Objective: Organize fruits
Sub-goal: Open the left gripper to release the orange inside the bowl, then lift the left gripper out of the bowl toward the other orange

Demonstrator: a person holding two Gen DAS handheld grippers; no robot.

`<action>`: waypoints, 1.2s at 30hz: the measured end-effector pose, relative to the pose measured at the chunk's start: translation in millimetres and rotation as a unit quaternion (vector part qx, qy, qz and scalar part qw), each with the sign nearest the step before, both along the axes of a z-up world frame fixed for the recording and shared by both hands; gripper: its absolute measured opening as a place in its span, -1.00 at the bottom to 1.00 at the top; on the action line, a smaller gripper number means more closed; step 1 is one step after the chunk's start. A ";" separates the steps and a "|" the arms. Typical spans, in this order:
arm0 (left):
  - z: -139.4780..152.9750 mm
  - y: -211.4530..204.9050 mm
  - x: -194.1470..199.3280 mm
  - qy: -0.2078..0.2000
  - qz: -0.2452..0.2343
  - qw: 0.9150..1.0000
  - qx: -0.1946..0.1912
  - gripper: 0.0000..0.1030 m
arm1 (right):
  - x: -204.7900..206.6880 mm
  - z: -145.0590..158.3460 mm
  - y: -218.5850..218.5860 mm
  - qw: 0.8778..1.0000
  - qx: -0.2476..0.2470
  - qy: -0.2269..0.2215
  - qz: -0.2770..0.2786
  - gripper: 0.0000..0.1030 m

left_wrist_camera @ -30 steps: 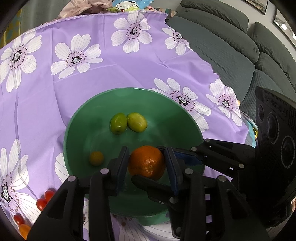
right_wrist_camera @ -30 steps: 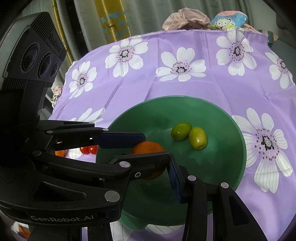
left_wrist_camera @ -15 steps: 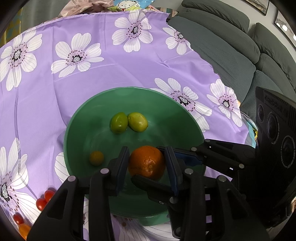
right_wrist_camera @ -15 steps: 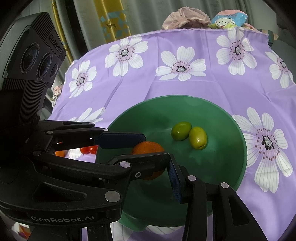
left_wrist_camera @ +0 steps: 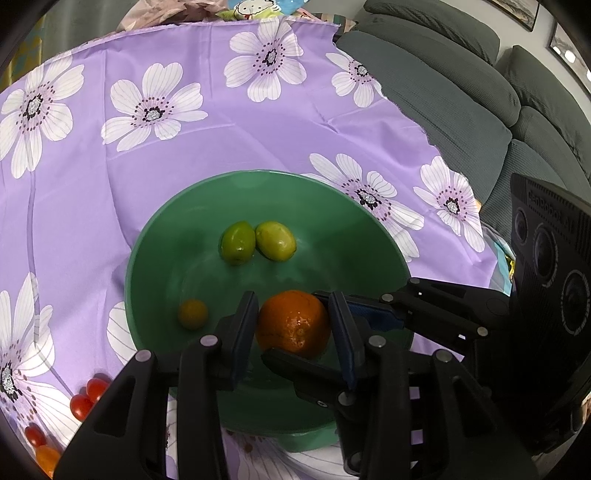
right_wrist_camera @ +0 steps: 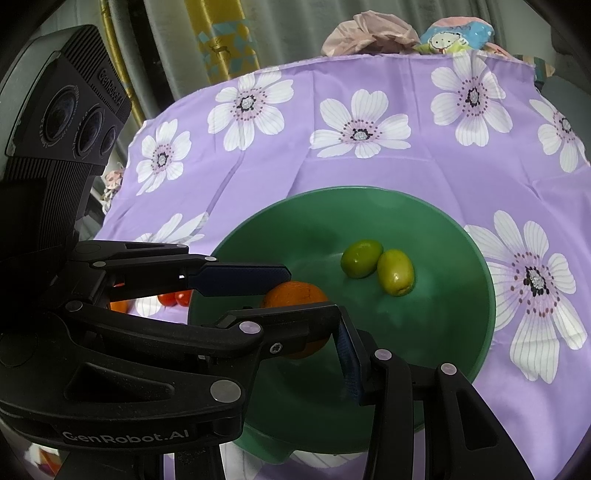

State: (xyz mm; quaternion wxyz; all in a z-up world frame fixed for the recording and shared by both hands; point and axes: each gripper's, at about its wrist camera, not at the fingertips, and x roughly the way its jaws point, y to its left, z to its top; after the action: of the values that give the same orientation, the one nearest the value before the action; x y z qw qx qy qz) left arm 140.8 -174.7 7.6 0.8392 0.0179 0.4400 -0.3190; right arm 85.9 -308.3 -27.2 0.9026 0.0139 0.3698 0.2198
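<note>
A green bowl (left_wrist_camera: 155,240) stands on the purple flowered cloth; it also shows in the right wrist view (right_wrist_camera: 461,240). In it lie two green fruits (left_wrist_camera: 238,242) (right_wrist_camera: 361,257), side by side, and a small yellow fruit (left_wrist_camera: 192,314). My left gripper (left_wrist_camera: 291,325) is shut on an orange (left_wrist_camera: 293,325) and holds it inside the bowl near its front; the orange (right_wrist_camera: 295,293) also shows in the right wrist view between the left fingers. My right gripper (right_wrist_camera: 314,354) is over the bowl's near rim; its left finger is hidden by the left gripper.
Cherry tomatoes (left_wrist_camera: 88,397) and small orange fruits (left_wrist_camera: 46,456) lie on the cloth left of the bowl. A grey sofa (left_wrist_camera: 461,92) stands to the right. Crumpled cloth and a cartoon bag (right_wrist_camera: 454,31) sit at the table's far edge.
</note>
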 end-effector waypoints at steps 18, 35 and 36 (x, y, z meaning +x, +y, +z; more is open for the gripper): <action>-3.8 0.5 1.8 0.015 0.010 1.000 -0.002 -0.20 | 3.1 -1.3 0.8 1.000 0.008 0.015 -0.006 -0.13; 16.3 31.2 -28.5 -0.017 0.070 0.997 0.004 0.37 | -23.7 12.2 -10.3 0.999 0.037 -0.006 -0.016 -0.10; 17.8 36.7 -32.8 -0.020 0.075 0.997 0.002 0.37 | -26.2 12.8 -11.7 0.999 0.041 -0.007 -0.017 -0.10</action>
State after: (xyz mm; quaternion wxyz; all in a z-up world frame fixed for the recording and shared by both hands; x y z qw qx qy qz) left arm 108.0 -138.0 25.4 0.8694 -0.0067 0.4236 -0.2542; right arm 59.8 -319.9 -14.4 0.9076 0.0555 0.3536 0.2194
